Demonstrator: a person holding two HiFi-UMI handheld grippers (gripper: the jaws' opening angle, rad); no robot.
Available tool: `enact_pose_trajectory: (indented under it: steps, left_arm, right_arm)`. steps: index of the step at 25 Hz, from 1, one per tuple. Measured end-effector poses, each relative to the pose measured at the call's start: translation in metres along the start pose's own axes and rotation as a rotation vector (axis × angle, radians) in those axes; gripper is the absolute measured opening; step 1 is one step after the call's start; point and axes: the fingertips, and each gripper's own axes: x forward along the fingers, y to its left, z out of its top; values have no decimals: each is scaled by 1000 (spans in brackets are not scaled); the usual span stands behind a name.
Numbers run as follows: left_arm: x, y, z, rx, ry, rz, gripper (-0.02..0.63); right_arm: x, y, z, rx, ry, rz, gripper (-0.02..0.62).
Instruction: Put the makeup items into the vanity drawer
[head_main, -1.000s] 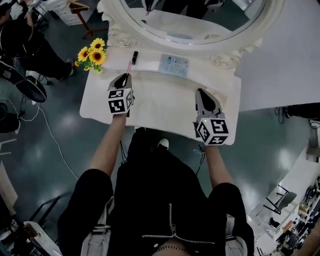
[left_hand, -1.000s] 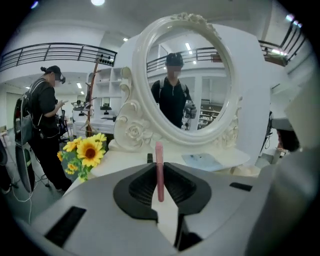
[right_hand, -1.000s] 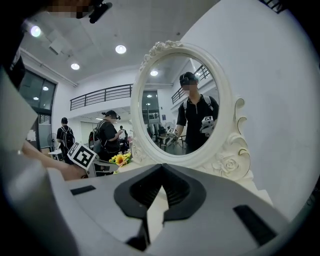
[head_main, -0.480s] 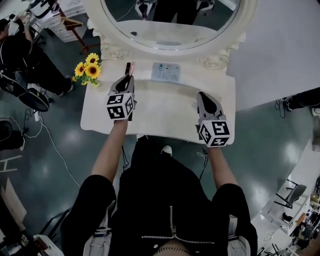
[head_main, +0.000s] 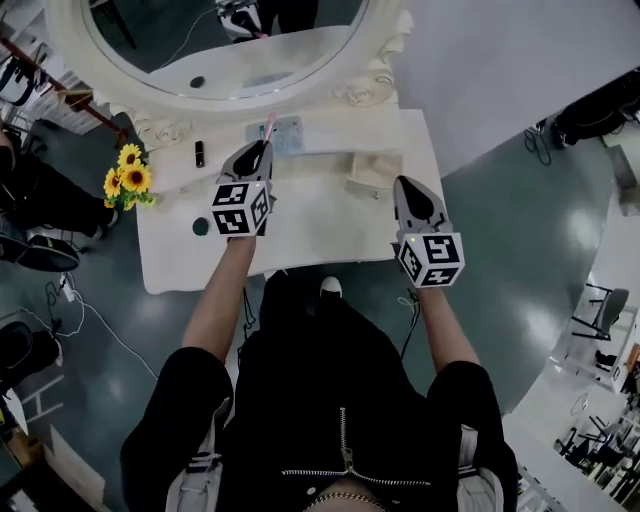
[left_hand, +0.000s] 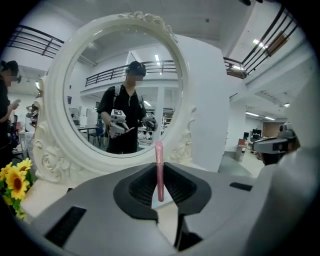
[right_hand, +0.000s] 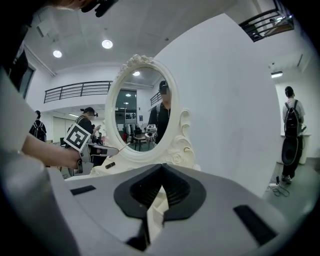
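Note:
My left gripper (head_main: 258, 148) hovers over the middle of the white vanity table (head_main: 310, 225), shut on a thin pink makeup stick (head_main: 267, 127) that points toward the mirror. In the left gripper view the pink stick (left_hand: 159, 170) stands upright between the pads of that gripper (left_hand: 159, 167). My right gripper (head_main: 405, 183) is near the table's right end, shut with nothing in it, and looks the same in its own view (right_hand: 161, 167). A cream box-like drawer (head_main: 373, 170) sits just left of its tips. A black lipstick (head_main: 199, 153) and a pale blue palette (head_main: 287, 137) lie near the mirror.
An oval mirror (head_main: 215, 45) in an ornate white frame stands at the back of the table. Sunflowers (head_main: 128, 175) are at the left end, and a small dark round item (head_main: 200, 226) lies near the front left. A white wall (head_main: 480, 60) rises to the right.
Both grippers have shifted to the right along the table. The left one, still holding the pink stick, went from beside the lipstick to in front of the palette. The right one reached the table's right end.

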Motion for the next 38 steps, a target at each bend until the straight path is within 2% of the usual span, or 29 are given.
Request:
enact_pose_trajectory:
  steps: [9, 16, 23, 25, 31, 38]
  left_arm:
    - [54, -84, -8, 62, 43, -189, 57]
    - [82, -143, -30, 183, 121, -348, 57]
    - [104, -183, -65, 243, 220, -467, 57]
    - [109, -192, -78, 291, 253, -498, 57]
    - [123, -214, -114, 514, 385, -566, 57]
    - [145, -222, -146, 677, 531, -579, 57]
  right_arm:
    - [-45, -50, -26, 61, 27, -157, 6]
    - [-67, -65, -49, 108, 54, -227, 6]
    - [-78, -67, -73, 152, 86, -269, 6]
    - [-82, -67, -79, 162, 94, -280, 6]
    - [-100, -73, -96, 197, 111, -330, 6]
    - [-113, -80, -109, 224, 129, -370, 6]
